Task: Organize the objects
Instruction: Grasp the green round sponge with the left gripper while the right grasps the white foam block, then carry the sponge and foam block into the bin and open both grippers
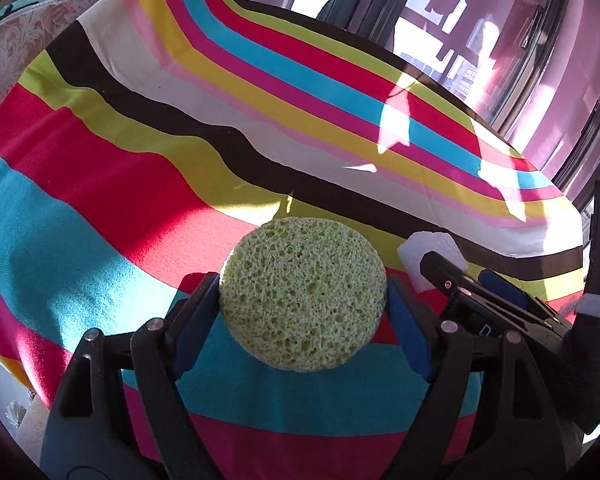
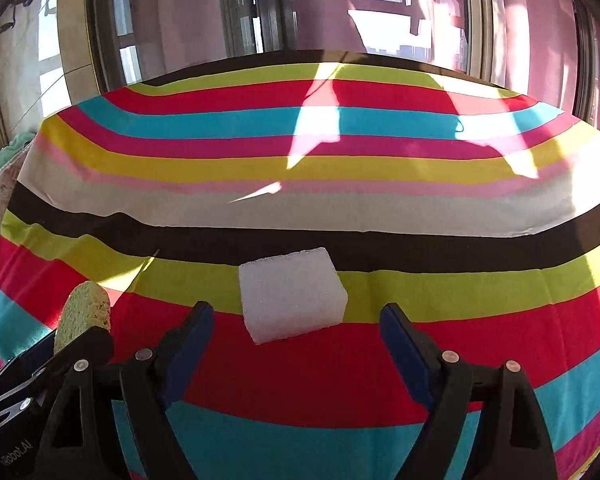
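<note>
A round green sponge [image 1: 300, 300] sits edge to edge between the blue pads of my left gripper [image 1: 302, 294], which is shut on it above the striped tablecloth [image 1: 120, 184]. In the right wrist view the same green sponge [image 2: 85, 312] shows edge-on at the lower left. A white foam block [image 2: 292, 294] lies flat on the striped tablecloth [image 2: 300, 384], on the red and lime stripes. My right gripper [image 2: 298, 314] stands open around it, with a gap on each side. The white foam block [image 1: 424, 246] and one of the right gripper's fingers [image 1: 448, 276] also appear in the left wrist view, close beside the sponge.
The table's far edge [image 2: 320, 56] meets tall windows with pink curtains [image 2: 540, 32]. A pale patterned fabric [image 1: 16, 48] lies beyond the table's left side. Bright sun patches [image 2: 316, 128] fall across the cloth.
</note>
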Available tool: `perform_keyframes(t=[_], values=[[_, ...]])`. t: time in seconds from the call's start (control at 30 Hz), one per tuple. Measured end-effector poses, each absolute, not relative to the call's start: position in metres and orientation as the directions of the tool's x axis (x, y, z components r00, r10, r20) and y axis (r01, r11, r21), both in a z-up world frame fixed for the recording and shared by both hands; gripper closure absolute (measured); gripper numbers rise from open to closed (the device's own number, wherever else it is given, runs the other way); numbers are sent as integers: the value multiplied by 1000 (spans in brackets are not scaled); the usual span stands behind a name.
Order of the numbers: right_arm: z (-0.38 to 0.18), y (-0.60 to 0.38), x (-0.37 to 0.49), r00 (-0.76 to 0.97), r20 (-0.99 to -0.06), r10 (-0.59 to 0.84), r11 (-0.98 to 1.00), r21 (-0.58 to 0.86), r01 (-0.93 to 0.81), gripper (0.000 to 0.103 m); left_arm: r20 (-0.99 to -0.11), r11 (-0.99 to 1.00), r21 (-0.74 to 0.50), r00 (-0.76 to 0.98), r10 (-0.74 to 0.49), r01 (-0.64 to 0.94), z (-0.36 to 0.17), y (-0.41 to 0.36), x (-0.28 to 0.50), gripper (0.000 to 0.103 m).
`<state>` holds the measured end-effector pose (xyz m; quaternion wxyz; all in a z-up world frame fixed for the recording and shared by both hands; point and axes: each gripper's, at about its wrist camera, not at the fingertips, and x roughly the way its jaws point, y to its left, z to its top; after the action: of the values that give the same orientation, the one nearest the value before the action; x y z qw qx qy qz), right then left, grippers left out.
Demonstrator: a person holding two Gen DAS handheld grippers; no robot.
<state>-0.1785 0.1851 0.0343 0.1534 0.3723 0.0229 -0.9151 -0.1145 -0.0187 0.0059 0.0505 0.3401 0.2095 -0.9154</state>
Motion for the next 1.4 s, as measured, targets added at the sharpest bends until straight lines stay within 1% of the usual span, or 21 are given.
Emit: perform_keyframes(t=[0.23, 0.3, 0.33, 0.37, 0.43, 0.47, 0.7, 0.9, 1.0, 1.07, 1.4], values=[[17, 170, -203, -611, -744, -270, -945, 85, 315, 17, -658, -909, -353, -750, 72, 223, -2, -15, -118, 20], [16, 172, -206, -606, -742, -288, -944, 112, 311, 18, -657, -918, -336, -751, 67, 212, -2, -10, -118, 20], [15, 172, -207, -601, -745, -289, -945, 120, 306, 23, -657, -922, -329, -751, 66, 207, -3, -8, -119, 20], [14, 173, -207, -603, -745, -286, -946, 118, 303, 31, -657, -923, -324, -751, 63, 206, -3, -7, -119, 20], [15, 175, -205, -615, -738, -279, -949, 114, 293, 40, -655, -925, -321, -753, 63, 201, -3, -5, -121, 20], [15, 176, -205, -618, -736, -277, -951, 116, 288, 41, -654, -926, -319, -754, 63, 200, -3, -4, -121, 20], [15, 183, -205, -624, -723, -297, -949, 152, 276, 42, -647, -926, -325, -759, 72, 190, -3, -4, -124, 20], [21, 187, -198, -666, -684, -298, -951, 155, 267, 42, -636, -924, -338, -767, 83, 180, -3, -4, -122, 20], [25, 191, -192, -690, -669, -276, -959, 138, 249, 42, -629, -923, -343, -772, 90, 172, -1, -3, -119, 20], [26, 192, -189, -691, -678, -250, -966, 123, 229, 42, -626, -923, -345, -774, 94, 167, 1, -2, -118, 20], [47, 224, -144, -714, -671, -199, -980, 129, 152, 42, -600, -935, -342, -787, 142, 91, 11, 14, -105, 20]])
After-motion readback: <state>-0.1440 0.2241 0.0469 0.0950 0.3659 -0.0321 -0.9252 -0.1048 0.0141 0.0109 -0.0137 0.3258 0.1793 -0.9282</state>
